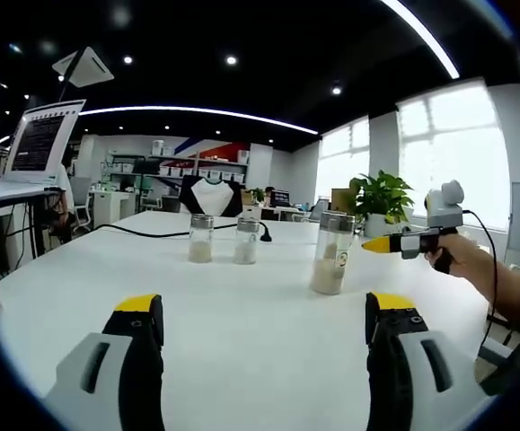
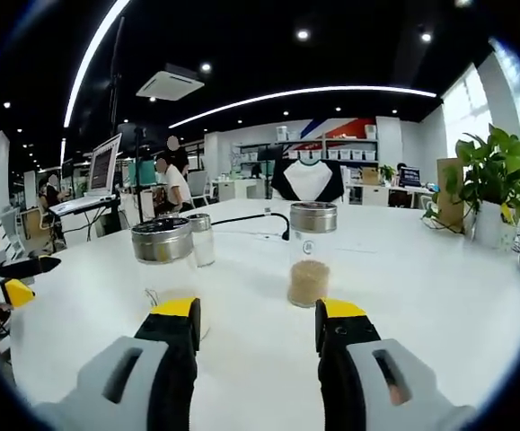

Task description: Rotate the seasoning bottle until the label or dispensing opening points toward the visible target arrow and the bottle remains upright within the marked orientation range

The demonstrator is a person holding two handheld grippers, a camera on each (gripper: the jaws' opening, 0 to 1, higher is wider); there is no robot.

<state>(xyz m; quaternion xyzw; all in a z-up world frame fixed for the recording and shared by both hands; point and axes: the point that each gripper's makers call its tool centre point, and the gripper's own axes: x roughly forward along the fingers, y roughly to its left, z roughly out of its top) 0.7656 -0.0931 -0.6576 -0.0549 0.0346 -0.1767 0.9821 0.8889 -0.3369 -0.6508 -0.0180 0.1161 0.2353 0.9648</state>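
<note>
Both my claws stand apart over the white table, clamped on nothing, with three seasoning bottles ahead.

In the left gripper view, my left gripper (image 1: 264,314) has its yellow-tipped jaws spread wide with bare white table (image 1: 242,359) between them. Beyond, at 1 o'clock, the tall seasoning bottle (image 1: 332,252) stands upright, and two smaller bottles (image 1: 201,238) (image 1: 246,240) stand side by side near 11 o'clock. At 3 o'clock a hand (image 1: 448,253) holds the right gripper (image 1: 381,243). In the right gripper view, my right gripper (image 2: 258,312) is likewise open. A silver-lidded jar (image 2: 164,269) stands just beyond the 10 o'clock jaw, the seasoning bottle (image 2: 312,254) at 12 o'clock, a further bottle (image 2: 202,239) behind, and a potted plant (image 2: 493,184) far off at 2 o'clock.
</note>
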